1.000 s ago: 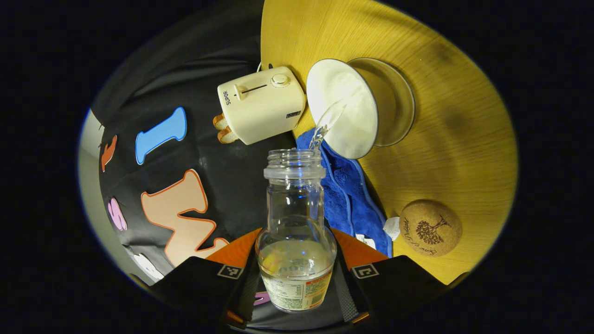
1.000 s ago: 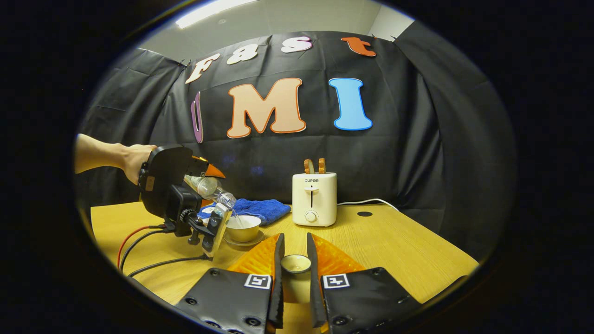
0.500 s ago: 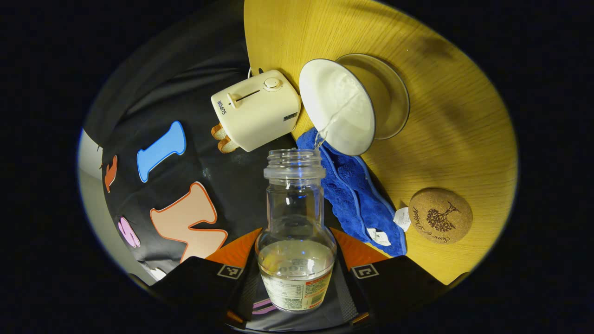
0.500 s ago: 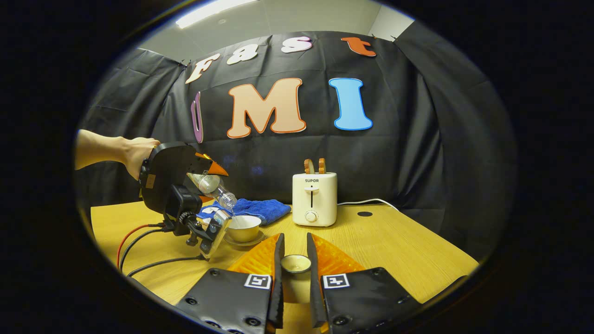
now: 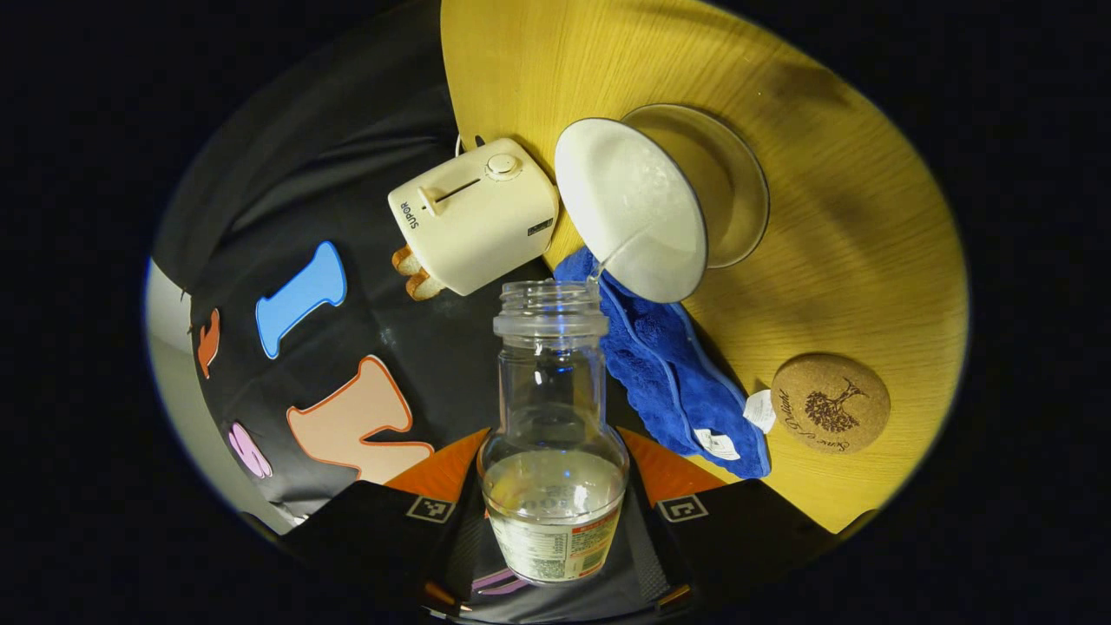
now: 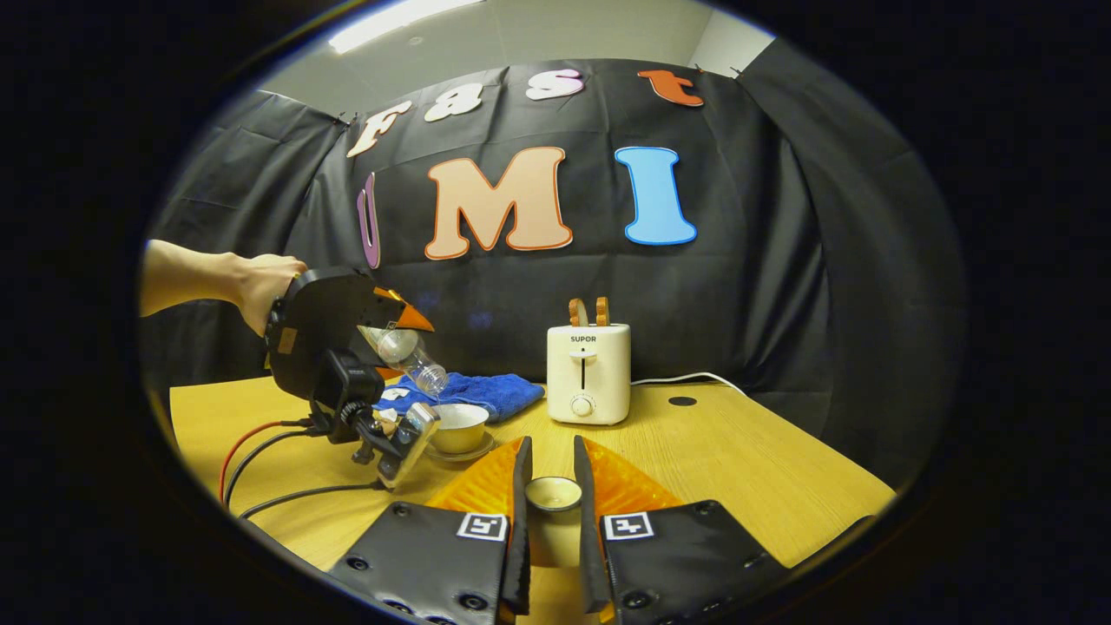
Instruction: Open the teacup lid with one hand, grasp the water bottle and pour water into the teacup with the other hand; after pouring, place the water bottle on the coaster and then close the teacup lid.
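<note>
My left gripper (image 5: 552, 512) is shut on a clear water bottle (image 5: 553, 417), uncapped and tilted mouth-down toward the white teacup (image 5: 629, 207) on its saucer (image 5: 733, 187). A thin stream of water runs from the bottle's mouth into the cup. In the right gripper view the same left gripper (image 6: 395, 334), held by a hand (image 6: 260, 291), tips the bottle (image 6: 412, 360) above the teacup (image 6: 457, 426). My right gripper (image 6: 552, 495) is shut on the teacup lid (image 6: 553, 494), held off to the cup's right above the table. A round cork coaster (image 5: 830, 404) lies beside the cup.
A blue cloth (image 5: 668, 373) lies crumpled between cup and coaster. A cream toaster (image 6: 588, 371) with toast in it stands at the back of the wooden table (image 6: 746, 469), its cord trailing right. Red and black cables (image 6: 260, 460) run from the left gripper over the table.
The left gripper has risen a little and the bottle's mouth has lifted away from the cup; the water stream has thinned. The right gripper and the lid have stayed put.
</note>
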